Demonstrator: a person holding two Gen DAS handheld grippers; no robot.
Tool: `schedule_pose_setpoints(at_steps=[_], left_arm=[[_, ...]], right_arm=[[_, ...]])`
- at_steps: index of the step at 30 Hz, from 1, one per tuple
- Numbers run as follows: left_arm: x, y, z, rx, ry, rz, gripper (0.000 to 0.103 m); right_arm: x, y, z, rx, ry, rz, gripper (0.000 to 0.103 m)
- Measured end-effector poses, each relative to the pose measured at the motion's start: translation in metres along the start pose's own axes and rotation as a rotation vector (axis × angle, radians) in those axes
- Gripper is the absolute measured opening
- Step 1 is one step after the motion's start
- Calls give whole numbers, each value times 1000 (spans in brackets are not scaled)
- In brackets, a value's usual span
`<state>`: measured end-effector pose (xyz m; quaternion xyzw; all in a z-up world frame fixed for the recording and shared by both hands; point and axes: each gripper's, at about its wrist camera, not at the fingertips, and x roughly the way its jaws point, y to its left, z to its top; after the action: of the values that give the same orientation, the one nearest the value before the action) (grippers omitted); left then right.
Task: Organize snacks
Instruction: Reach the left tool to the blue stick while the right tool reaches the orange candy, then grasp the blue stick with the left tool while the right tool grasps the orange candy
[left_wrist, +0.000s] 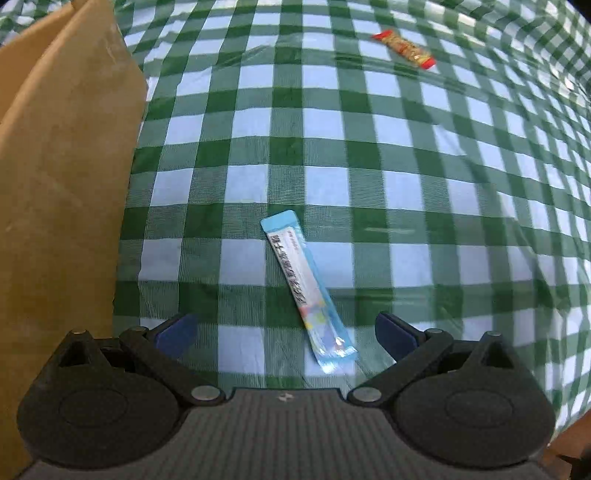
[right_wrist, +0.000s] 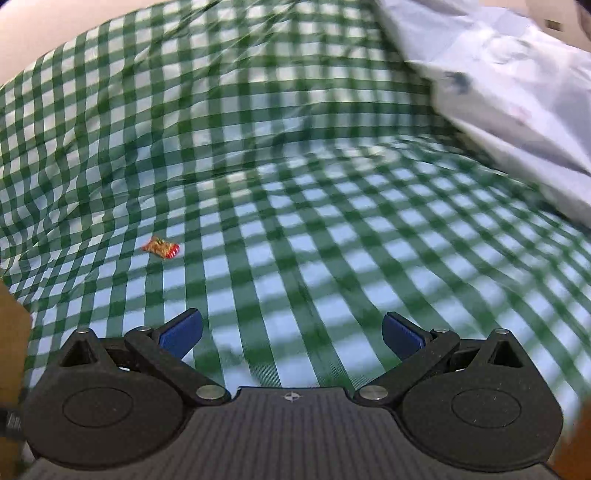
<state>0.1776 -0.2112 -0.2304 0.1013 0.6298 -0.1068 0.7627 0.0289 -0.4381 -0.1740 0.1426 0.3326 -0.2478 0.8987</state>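
A light blue stick sachet (left_wrist: 307, 286) lies flat on the green and white checked tablecloth (left_wrist: 369, 166), slanting from upper left to lower right. My left gripper (left_wrist: 284, 334) hovers open just short of it, the sachet's near end lying between the blue fingertips (left_wrist: 177, 332). A red and orange snack packet (left_wrist: 404, 48) rests far off at the upper right, and the same snack packet (right_wrist: 161, 247) shows small at the left in the right wrist view. My right gripper (right_wrist: 291, 332) is open above bare cloth (right_wrist: 295, 240), holding nothing.
A tall brown paper bag (left_wrist: 62, 184) stands at the left, close beside my left gripper. A white plastic bag (right_wrist: 517, 103) lies at the upper right in the blurred right wrist view. The cloth is wrinkled towards the far left there.
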Motion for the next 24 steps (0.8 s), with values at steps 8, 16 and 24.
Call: schedule_pose_setpoints(at_steps=[8, 16, 24], left_arm=[[24, 39, 6, -80, 18, 9, 103], [19, 27, 15, -61, 15, 21, 87], [0, 31, 10, -25, -89, -36, 14]], right_arm=[[149, 53, 21, -274, 69, 183, 102], [214, 123, 40, -368, -8, 252, 103], [196, 126, 36, -396, -35, 271, 21]])
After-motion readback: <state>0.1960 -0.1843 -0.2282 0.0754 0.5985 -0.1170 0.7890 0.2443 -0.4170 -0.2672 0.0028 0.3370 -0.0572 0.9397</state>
